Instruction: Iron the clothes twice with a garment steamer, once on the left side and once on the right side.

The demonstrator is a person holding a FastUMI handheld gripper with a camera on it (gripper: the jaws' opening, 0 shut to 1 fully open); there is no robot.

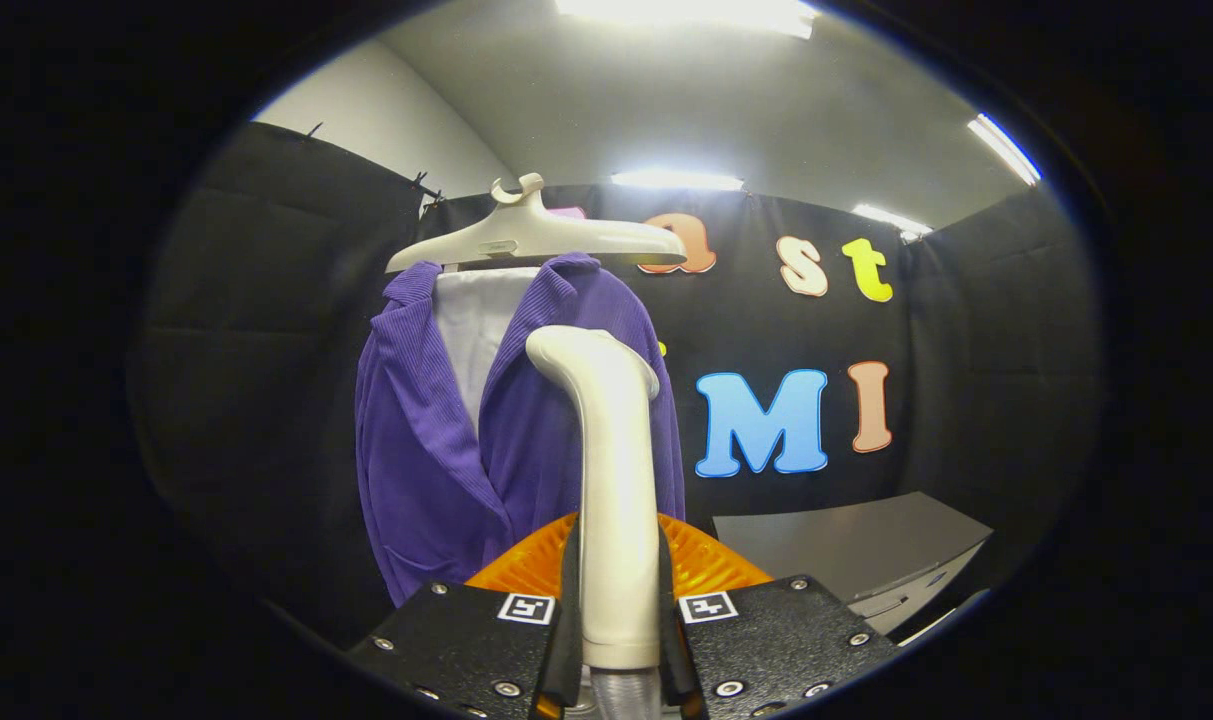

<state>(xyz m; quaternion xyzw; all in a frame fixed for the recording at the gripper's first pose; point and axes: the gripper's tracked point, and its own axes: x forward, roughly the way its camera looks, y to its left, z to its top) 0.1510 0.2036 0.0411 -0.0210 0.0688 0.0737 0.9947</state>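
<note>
The gripper (618,625) is clamped on the steamer handle (611,480), both fingers pressing its sides low down near the clear hose fitting at the bottom. The handle stands upright between the fingers, pale and smooth, and its head curves over to the left at the top, pointing toward the garment. Just behind the fingers there is an orange ribbed dome (711,565), partly hidden by the handle.

Beyond the steamer hangs the purple jacket (436,450), a ribbed knit, draped open over a white shirt (476,330) that shows in the gap at the neck. Both hang from a cream hanger (536,240) with a hook on top. The steamer's head sits in front of the jacket's right-hand panel as seen here; whether it touches the cloth cannot be told.

Off to the right, lower down, a grey table (846,550) juts out from the black booth wall (986,380). Ceiling strip lights (676,180) glow above.
</note>
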